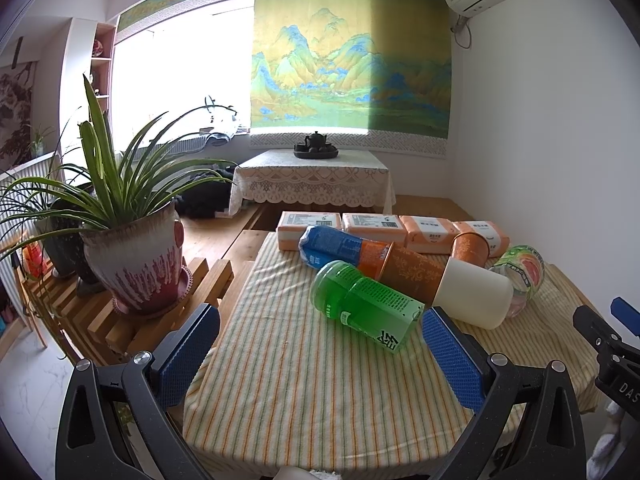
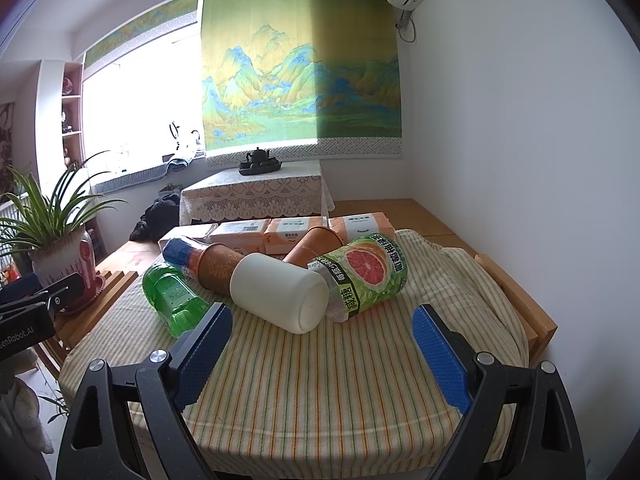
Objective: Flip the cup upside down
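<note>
On striped cloth (image 2: 320,380): white cup (image 2: 280,292) on its side, awaiting flipping; left gripper (image 1: 320,356) and right gripper (image 2: 320,356) spread, empty, held short.

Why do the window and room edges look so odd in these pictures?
Left wrist view: the window is blown out to white by daylight and the fisheye bends the walls. Right wrist view: same glare at the window; dark, rounded corners.

Grapefruit bottle (image 2: 362,270) label reads 减糖; left gripper (image 2: 24,320) body, seemingly "enRobot.AI".
</note>
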A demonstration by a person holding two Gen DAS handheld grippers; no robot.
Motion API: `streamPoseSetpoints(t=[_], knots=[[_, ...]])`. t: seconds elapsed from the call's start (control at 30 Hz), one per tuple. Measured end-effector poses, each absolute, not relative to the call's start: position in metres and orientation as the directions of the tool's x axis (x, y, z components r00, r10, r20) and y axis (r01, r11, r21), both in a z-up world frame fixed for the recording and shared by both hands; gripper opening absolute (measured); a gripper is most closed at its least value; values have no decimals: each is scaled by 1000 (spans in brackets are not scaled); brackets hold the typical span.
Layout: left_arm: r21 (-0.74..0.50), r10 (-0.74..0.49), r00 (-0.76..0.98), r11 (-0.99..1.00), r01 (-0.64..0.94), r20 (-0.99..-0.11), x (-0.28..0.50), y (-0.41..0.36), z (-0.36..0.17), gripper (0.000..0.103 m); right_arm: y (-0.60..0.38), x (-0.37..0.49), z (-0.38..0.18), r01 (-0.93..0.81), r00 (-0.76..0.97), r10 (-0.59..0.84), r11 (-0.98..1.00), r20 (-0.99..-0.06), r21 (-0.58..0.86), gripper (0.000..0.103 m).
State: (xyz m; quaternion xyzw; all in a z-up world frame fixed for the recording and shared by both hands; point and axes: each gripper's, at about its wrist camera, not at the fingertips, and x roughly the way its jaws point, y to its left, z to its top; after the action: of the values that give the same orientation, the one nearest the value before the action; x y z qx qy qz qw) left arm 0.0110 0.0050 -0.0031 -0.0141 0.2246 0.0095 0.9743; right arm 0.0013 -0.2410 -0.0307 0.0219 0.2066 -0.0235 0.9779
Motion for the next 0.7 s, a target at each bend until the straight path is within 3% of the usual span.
streamPoseSetpoints(t=[0.7], knots=[[-26, 12, 887, 999, -27, -462, 25, 10, -13, 103, -229, 22, -32, 21, 905, -10, 1000, -426, 22, 90]])
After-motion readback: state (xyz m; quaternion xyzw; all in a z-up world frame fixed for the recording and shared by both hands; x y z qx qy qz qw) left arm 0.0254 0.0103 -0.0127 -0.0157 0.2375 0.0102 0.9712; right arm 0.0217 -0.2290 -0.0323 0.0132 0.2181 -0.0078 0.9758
